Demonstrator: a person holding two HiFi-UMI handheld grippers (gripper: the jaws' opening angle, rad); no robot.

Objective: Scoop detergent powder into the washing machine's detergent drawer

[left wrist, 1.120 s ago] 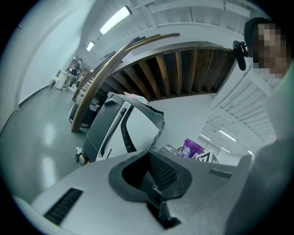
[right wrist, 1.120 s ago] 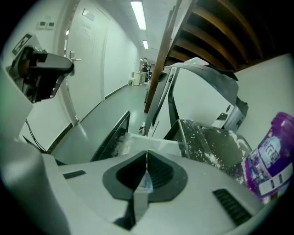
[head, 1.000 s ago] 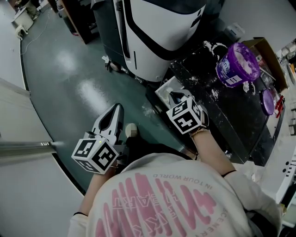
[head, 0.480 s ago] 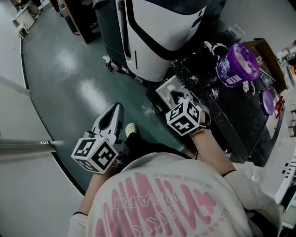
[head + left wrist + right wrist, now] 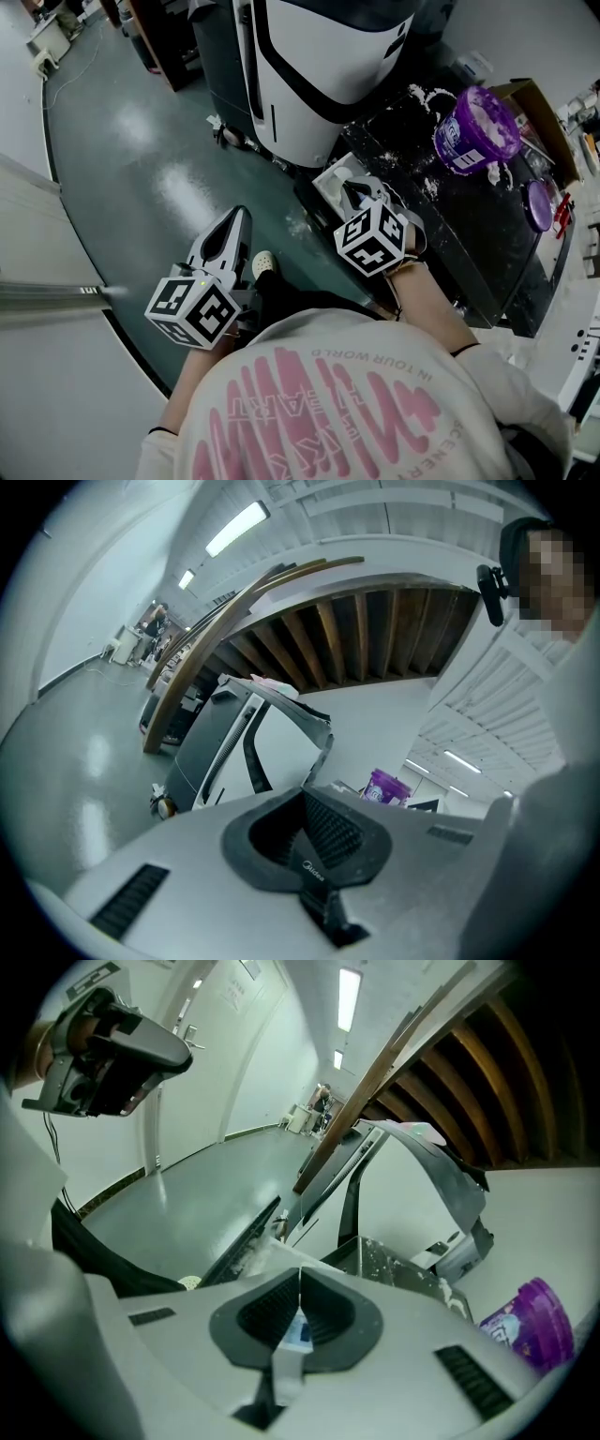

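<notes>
Powder-dusted dark worktop (image 5: 478, 234) is carrying the purple detergent tub (image 5: 478, 131). Right tongs (image 5: 359, 195) are clamping a white scoop handle (image 5: 295, 1330) over the detergent drawer (image 5: 328, 180). Left tongs (image 5: 237, 221) are hovering closed and empty above the green floor (image 5: 141, 159).

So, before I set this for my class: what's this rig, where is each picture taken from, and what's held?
A person wears a head camera looking down and holds a tool with jaws in each hand; each tool carries its own camera. The left gripper has its jaws together, empty. The right gripper is shut on a thin white strip, probably a scoop's handle, by the open detergent drawer. A purple tub stands on the powder-dusted dark top.
</notes>
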